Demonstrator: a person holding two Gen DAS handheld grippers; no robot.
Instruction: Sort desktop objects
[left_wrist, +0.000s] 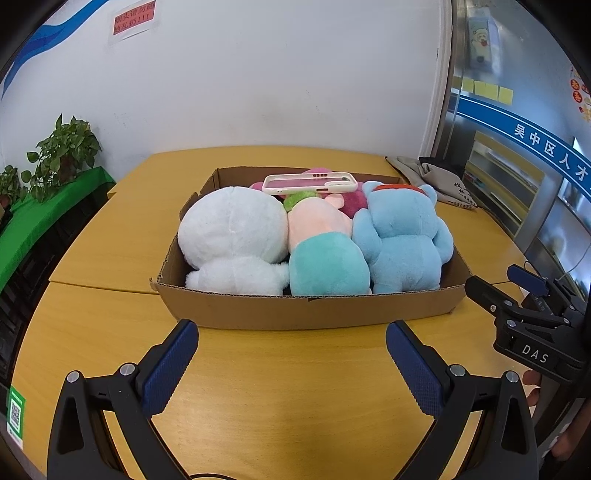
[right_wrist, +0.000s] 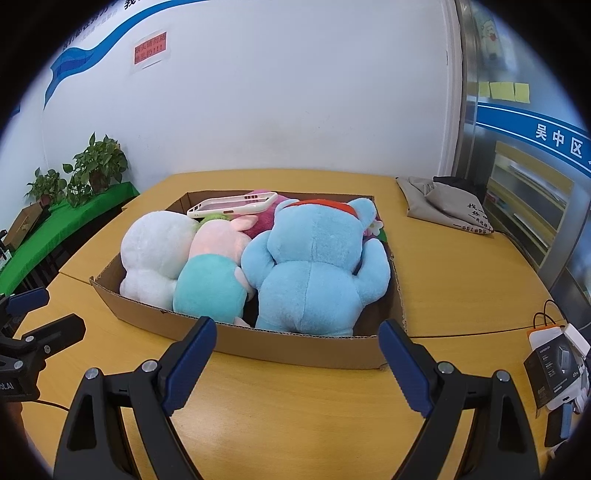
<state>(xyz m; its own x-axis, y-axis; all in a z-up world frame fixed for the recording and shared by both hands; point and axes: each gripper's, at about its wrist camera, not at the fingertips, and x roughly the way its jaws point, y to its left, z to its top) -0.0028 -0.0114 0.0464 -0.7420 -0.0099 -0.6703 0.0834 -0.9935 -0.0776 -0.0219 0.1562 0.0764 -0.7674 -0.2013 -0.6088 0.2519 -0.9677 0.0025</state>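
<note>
A shallow cardboard box (left_wrist: 310, 308) (right_wrist: 295, 349) stands on the yellow table, packed with plush toys: a white one (left_wrist: 232, 236) (right_wrist: 155, 251), a pink and teal one (left_wrist: 325, 254) (right_wrist: 212, 280), a blue one (left_wrist: 402, 240) (right_wrist: 317, 269) and a magenta one (left_wrist: 351, 203) behind. A white-rimmed pink phone case (left_wrist: 308, 183) (right_wrist: 232, 206) lies on top at the back. My left gripper (left_wrist: 291, 347) hovers open just before the box's front wall, nothing between its fingers. My right gripper (right_wrist: 295, 343) is open at the front wall too, empty; it also shows at the right edge (left_wrist: 495, 284).
A grey cloth bag (left_wrist: 432, 177) (right_wrist: 447, 206) lies at the table's back right. Small boxes and a cable (right_wrist: 554, 365) sit at the right edge. Potted plants (left_wrist: 62, 151) stand on a green-covered shelf to the left. A glass door is on the right.
</note>
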